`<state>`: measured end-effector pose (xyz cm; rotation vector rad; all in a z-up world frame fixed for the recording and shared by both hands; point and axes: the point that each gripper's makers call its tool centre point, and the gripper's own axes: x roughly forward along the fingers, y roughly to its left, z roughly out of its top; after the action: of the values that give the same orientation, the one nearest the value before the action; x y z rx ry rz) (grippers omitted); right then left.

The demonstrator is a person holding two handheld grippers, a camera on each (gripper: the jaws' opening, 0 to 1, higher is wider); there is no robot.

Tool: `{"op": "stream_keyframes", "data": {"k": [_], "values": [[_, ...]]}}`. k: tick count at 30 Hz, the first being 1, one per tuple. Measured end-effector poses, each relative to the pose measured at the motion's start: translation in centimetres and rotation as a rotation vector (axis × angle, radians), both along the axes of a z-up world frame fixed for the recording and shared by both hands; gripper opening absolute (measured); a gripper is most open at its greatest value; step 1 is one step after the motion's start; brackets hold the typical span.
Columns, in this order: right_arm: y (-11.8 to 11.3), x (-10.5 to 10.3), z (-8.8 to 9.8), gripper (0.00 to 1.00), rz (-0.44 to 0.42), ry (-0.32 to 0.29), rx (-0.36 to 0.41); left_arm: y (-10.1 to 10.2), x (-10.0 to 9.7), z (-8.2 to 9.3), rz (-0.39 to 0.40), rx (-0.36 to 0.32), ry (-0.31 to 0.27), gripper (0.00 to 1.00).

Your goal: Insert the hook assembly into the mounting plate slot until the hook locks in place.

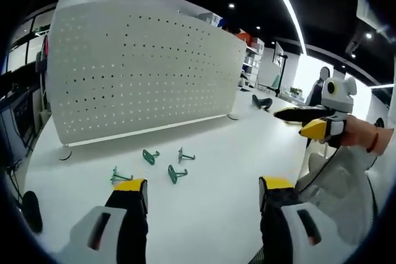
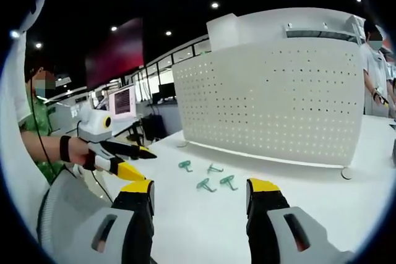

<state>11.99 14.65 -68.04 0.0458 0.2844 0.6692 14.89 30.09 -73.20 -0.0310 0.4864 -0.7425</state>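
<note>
A white perforated mounting plate (image 1: 142,72) stands upright on the white table (image 1: 210,146), resting on small round feet. Several green hooks lie loose in front of it, among them one (image 1: 150,156), another (image 1: 184,155) and a third (image 1: 176,173). My left gripper (image 1: 204,187) hangs open just short of them, holding nothing. My right gripper (image 1: 301,122) comes in from the right, raised above the table, jaws apart. In the right gripper view the plate (image 2: 272,97) stands behind the hooks (image 2: 204,185), my right gripper (image 2: 201,188) is open, and the left gripper (image 2: 141,160) is at left.
A black object (image 1: 262,102) lies on the table past the plate's right end. Shelves (image 1: 250,60) stand behind. A person (image 2: 374,60) stands beside the plate at far right. A lit monitor (image 2: 122,103) sits at the back left. A sleeve (image 1: 346,183) fills the lower right.
</note>
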Motion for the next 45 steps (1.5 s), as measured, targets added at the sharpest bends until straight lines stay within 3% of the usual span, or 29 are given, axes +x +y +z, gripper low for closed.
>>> {"op": "stream_keyframes", "data": {"k": [4,25,45], "values": [[0.0,0.1,0.3,0.61,-0.010,0.000,0.032,-0.1,0.5,-0.3,0.003,-0.002,0.009,0.73],[-0.9,0.0,-0.3,0.60,-0.057,0.021,0.036,-1.2,2.2,-2.6,-0.035,0.044,0.042,0.68],[-0.8,0.5,-0.5,0.60,-0.028,0.035,0.028,-0.7,3.9,-4.1,0.008,0.094,0.069,0.65]]}}
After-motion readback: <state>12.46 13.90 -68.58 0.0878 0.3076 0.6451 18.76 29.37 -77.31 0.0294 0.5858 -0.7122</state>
